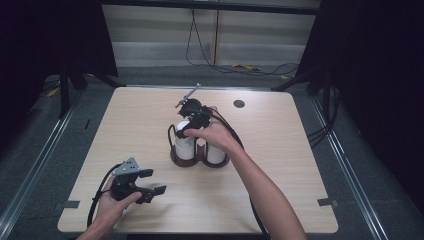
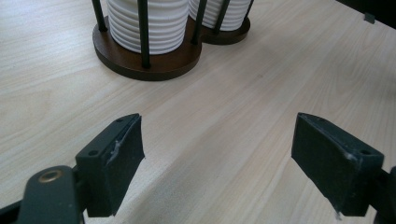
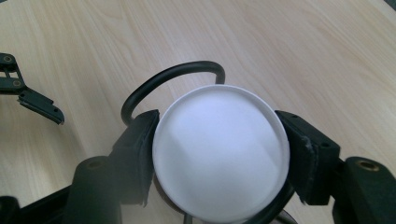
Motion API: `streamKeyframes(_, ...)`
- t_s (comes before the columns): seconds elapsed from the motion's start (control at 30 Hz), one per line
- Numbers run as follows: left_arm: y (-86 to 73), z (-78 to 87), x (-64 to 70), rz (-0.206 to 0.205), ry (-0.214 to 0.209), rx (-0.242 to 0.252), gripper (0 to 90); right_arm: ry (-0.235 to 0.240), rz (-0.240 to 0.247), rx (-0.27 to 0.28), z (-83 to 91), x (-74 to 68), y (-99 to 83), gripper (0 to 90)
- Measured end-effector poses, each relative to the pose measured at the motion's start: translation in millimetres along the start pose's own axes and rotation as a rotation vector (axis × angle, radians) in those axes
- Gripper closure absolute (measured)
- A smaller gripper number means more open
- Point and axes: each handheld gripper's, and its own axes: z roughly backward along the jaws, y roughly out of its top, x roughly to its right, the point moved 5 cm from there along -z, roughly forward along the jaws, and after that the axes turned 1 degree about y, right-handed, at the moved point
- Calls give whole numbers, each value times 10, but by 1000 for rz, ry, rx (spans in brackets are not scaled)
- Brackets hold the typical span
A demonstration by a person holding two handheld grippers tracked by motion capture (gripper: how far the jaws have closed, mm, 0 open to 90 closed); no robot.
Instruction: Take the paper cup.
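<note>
A dark wooden twin holder [image 1: 200, 161] with black wire posts stands mid-table and holds two stacks of white ribbed cups [image 1: 216, 152]. My right gripper [image 1: 189, 125] reaches down over the left stack. In the right gripper view its jaws press on both sides of the top white cup [image 3: 219, 177], whose flat round end faces the camera; the right gripper [image 3: 219, 140] is shut on it. A black wire loop [image 3: 173, 79] of the holder curves behind the cup. My left gripper [image 1: 154, 181] rests at the front left, open and holding nothing [image 2: 217, 140]. The holder base [image 2: 140, 65] lies ahead of it.
The light wooden table [image 1: 280, 165] has a round black grommet [image 1: 239, 103] near its far edge. Grey tape tabs [image 1: 327, 202] mark the front corners. Cables lie on the floor behind the table. My left gripper [image 3: 28, 93] shows far off in the right gripper view.
</note>
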Motion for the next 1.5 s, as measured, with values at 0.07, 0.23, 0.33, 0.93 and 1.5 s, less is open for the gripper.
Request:
streamKeyframes(0.07, 0, -2, 0, 1, 0, 0, 167, 0, 2, 9, 25, -4, 22, 345)
streamKeyframes(0.23, 2, 3, 2, -1, -6, 3, 167, -2, 5, -2, 38, -19, 30, 343)
streamKeyframes(0.33, 2, 5, 7, -3, -8, 2, 167, -4, -4, -19, 10, -18, 14, 342)
streamKeyframes(0.93, 0, 2, 2, -1, -10, 1, 166, 7, 4, 18, 101, -9, 38, 357)
streamKeyframes(1.5, 11, -10, -41, 2, 33, 21, 166, 12, -7, 80, 222, -8, 59, 367)
